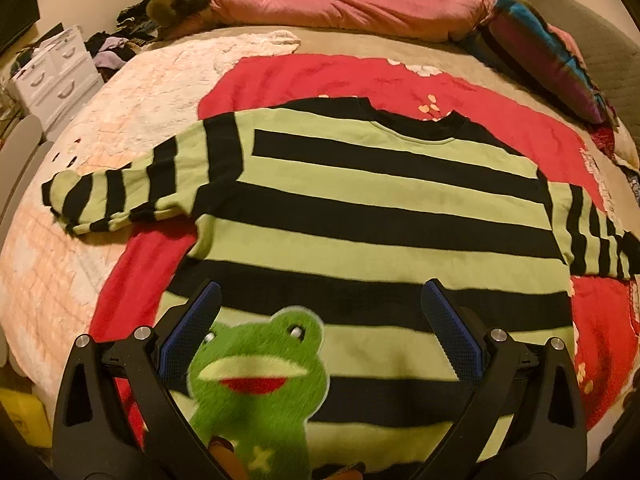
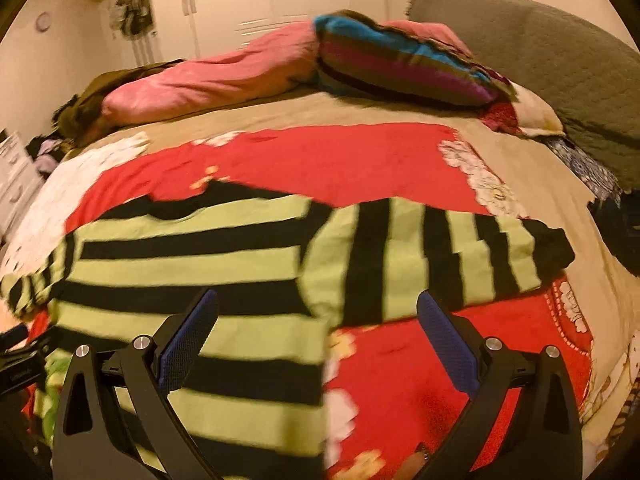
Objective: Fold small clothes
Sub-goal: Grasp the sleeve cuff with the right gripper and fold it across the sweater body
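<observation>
A green and black striped sweater point(image 1: 360, 208) lies flat, front up, on a red blanket point(image 1: 360, 76) on the bed, sleeves spread to both sides. A fuzzy green frog patch point(image 1: 256, 380) sits near its hem. My left gripper point(image 1: 320, 312) is open and empty, above the hem over the frog. My right gripper point(image 2: 318, 320) is open and empty over the sweater's point(image 2: 200, 264) right side edge, below its right sleeve point(image 2: 460, 256). The left gripper point(image 2: 16, 356) shows at the left edge of the right wrist view.
A pink duvet point(image 1: 340, 4) and a striped pillow point(image 1: 548, 64) lie at the far side of the bed. A white quilt point(image 1: 132, 100) lies to the left. A white drawer unit point(image 1: 52, 72) and clothes piles stand left of the bed. A grey headboard point(image 2: 540, 60) is on the right.
</observation>
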### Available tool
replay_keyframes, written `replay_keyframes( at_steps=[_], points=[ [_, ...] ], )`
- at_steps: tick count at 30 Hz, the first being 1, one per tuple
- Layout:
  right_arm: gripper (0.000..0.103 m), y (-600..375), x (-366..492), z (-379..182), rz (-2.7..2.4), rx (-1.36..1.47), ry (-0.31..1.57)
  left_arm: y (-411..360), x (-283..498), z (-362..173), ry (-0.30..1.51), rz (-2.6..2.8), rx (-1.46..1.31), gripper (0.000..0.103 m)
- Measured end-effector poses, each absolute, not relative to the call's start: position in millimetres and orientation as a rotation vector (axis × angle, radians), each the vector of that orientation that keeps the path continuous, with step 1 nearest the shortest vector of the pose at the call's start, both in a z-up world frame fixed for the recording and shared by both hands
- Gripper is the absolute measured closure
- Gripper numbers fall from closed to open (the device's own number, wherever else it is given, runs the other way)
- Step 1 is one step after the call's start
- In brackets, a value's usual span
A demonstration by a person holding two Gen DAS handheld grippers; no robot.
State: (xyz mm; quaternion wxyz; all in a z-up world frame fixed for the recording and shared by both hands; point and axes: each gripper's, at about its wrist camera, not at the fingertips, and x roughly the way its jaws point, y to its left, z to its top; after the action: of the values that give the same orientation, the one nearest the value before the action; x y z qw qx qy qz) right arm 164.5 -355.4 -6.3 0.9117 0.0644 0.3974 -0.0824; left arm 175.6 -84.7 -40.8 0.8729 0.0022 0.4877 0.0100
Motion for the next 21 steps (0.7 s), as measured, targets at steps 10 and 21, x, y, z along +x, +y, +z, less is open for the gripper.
replay_keyframes(
  at_steps=[10, 21],
  points=[
    [0.004, -528.5, 184.5, -40.4, -0.486, 0.338, 0.826, -106.1, 215.3, -74.1, 1.055, 0.002, 0.019, 0.009],
    [0.004, -677.9, 171.4, -82.5, -0.67, 0.515, 0.886, -124.0, 233.6, -89.5, 1.061, -0.068, 0.009, 0.009]
  ],
)
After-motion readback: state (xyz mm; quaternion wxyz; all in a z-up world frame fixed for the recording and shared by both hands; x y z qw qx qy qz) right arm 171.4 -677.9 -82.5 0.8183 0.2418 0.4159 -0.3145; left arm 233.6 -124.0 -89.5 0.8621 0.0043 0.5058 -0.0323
